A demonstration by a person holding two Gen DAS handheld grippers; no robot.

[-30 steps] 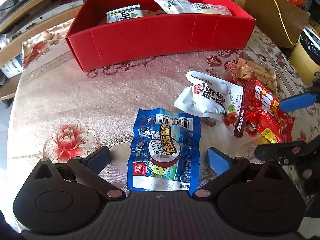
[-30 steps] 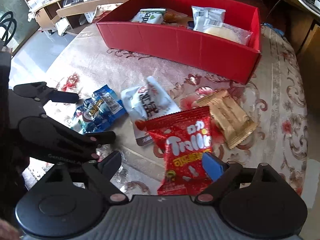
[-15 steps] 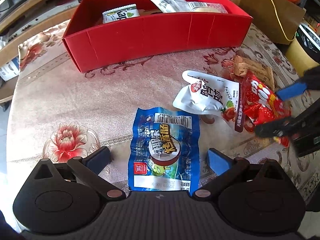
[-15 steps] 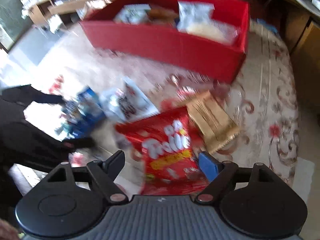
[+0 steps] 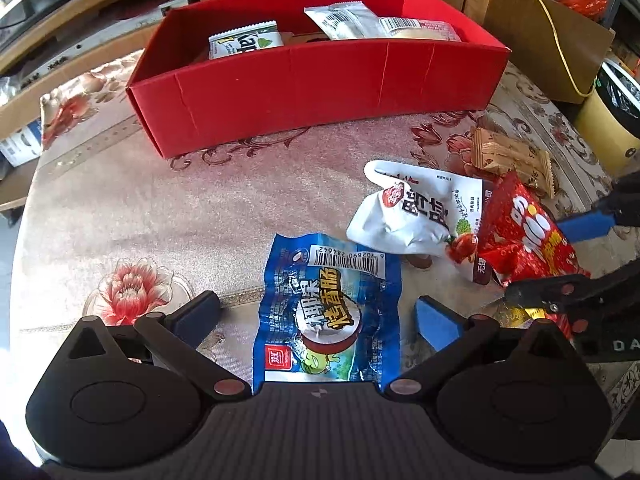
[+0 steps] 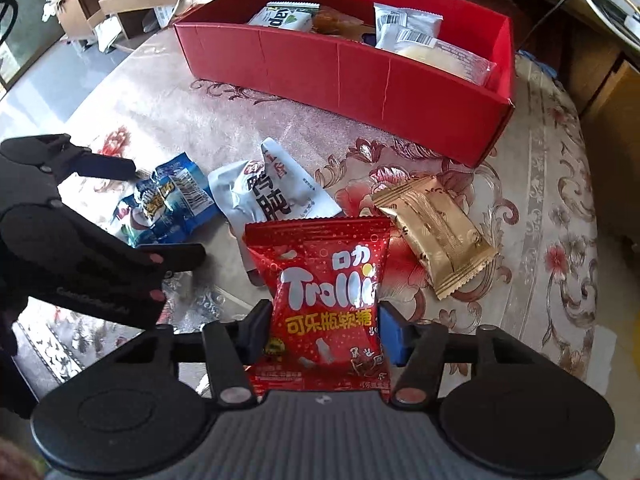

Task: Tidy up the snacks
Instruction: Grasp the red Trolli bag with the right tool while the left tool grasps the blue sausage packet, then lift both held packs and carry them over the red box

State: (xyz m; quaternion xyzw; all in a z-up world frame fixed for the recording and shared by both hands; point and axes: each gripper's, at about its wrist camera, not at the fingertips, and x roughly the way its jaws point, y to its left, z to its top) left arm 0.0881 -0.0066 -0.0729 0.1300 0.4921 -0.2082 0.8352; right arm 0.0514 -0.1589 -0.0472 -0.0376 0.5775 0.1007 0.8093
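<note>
The right gripper (image 6: 324,330) points steeply down at the floral tablecloth (image 6: 560,216), and its jaws are closing with the red Trolli gummy bag (image 6: 326,292) between them; both pads already sit against the lower sides of the bag, so it reads as clamped. The bag's top edge reaches toward a white snack pouch (image 6: 272,196) that lies just beyond it on the left, while a gold foil packet (image 6: 436,232) lies just beside the bag on the right. The left gripper (image 5: 318,318) hangs over a blue sausage packet (image 5: 328,312), which lies flat on the cloth between its blue-padded fingers (image 5: 436,320); the jaws stand wide apart and neither pad touches the packet. In the left wrist view the white pouch lies just right of the blue packet's far corner and the red bag beyond it at the right edge, with the right gripper's fingers on either side of it. At the far side of the table stands the red cardboard box (image 5: 320,88), holding a green-and-white wafer pack (image 5: 246,42) at its left and clear-wrapped pastries with barcode labels (image 5: 384,26) at its right.
</note>
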